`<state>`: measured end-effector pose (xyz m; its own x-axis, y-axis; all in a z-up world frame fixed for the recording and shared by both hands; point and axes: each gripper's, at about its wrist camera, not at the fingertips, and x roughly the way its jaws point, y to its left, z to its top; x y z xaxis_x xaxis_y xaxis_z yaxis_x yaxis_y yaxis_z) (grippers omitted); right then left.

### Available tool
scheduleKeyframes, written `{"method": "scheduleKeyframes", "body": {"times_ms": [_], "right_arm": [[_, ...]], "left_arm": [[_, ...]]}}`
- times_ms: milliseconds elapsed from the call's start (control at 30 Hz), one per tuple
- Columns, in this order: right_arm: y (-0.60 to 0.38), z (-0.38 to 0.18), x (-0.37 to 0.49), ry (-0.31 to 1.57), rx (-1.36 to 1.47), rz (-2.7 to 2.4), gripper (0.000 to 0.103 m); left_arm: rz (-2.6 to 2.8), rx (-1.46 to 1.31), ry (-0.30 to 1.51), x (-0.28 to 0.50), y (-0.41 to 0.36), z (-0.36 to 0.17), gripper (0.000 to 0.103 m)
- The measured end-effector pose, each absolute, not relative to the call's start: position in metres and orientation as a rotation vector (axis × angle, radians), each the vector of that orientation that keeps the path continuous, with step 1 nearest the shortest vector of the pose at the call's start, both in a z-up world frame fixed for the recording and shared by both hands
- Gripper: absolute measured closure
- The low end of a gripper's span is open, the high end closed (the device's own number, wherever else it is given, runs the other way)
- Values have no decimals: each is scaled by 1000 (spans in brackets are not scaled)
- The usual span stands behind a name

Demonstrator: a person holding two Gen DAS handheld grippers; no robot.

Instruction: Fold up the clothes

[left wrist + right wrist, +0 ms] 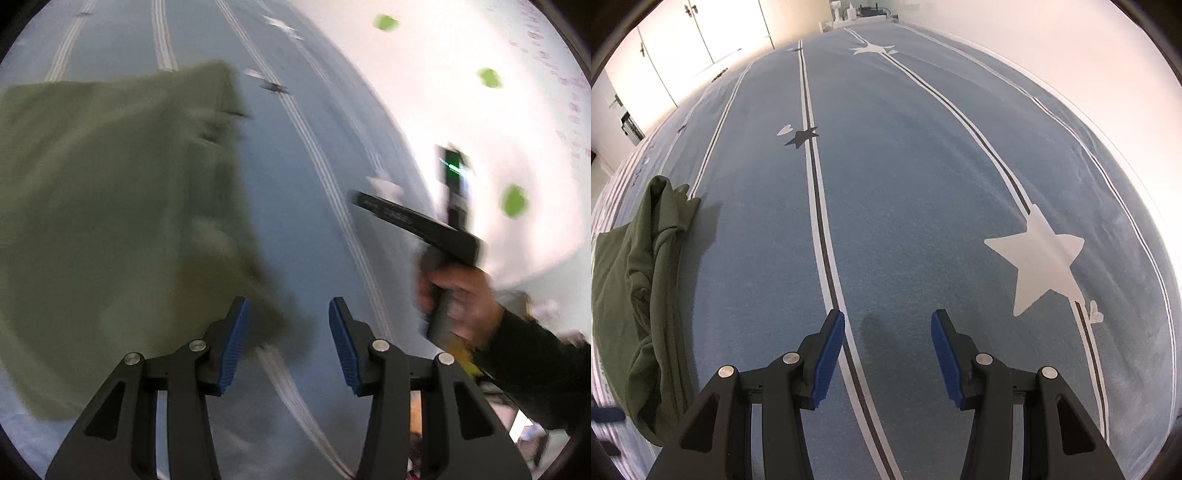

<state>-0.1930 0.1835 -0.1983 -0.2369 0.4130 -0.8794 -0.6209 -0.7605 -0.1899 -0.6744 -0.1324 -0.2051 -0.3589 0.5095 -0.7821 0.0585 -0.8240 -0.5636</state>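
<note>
1. My left gripper (288,339) has its jaws parted partway with nothing pressed between the blue pads; a corner of the olive-green garment (110,221) lies under and just past the left pad, at about 10 o'clock from the tips. I cannot tell whether the pad brushes it, since the view is blurred.
2. My right gripper (888,354) is likewise parted and empty, hanging over the bare blue bedsheet (905,184).
3. From the right wrist, the garment (639,295) sits bunched at 9 o'clock, well apart from those jaws.
4. From the left wrist, the right hand (461,306) shows at 3 o'clock.
5. I judge the fold barely begun: I'm approaching for a grasp.
6. Next I would pinch that near corner, then bring the right gripper over to a second one.
</note>
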Motion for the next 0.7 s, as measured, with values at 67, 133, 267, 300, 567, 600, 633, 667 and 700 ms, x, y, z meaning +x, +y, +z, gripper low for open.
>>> {"method": "scheduleKeyframes", "body": {"times_ms": [67, 133, 267, 300, 567, 600, 633, 667, 700], "right_arm": [[187, -201, -193, 264, -1354, 2029, 58], [190, -204, -193, 268, -1348, 2016, 58], [197, -210, -193, 259, -1346, 2000, 58], [198, -210, -192, 257, -1345, 2001, 58], [216, -201, -172, 215, -1310, 1975, 58], [219, -199, -167, 210, -1302, 1970, 58], [223, -198, -165, 206, -1298, 1962, 58], [227, -197, -163, 201, -1295, 1954, 58], [232, -196, -158, 194, -1291, 1940, 58]], "left_arm": [[2341, -1624, -695, -683, -139, -212, 63], [2381, -1647, -674, -694, -141, -221, 65], [2414, -1693, -594, -708, -122, -231, 70], [2424, -1701, -566, -710, -116, -232, 73], [2522, -1789, -386, -719, -78, -240, 100], [2534, -1803, -378, -720, -76, -242, 100], [2545, -1819, -379, -721, -74, -243, 100], [2556, -1834, -377, -722, -71, -244, 100], [2566, -1851, -361, -724, -69, -245, 100]]}}
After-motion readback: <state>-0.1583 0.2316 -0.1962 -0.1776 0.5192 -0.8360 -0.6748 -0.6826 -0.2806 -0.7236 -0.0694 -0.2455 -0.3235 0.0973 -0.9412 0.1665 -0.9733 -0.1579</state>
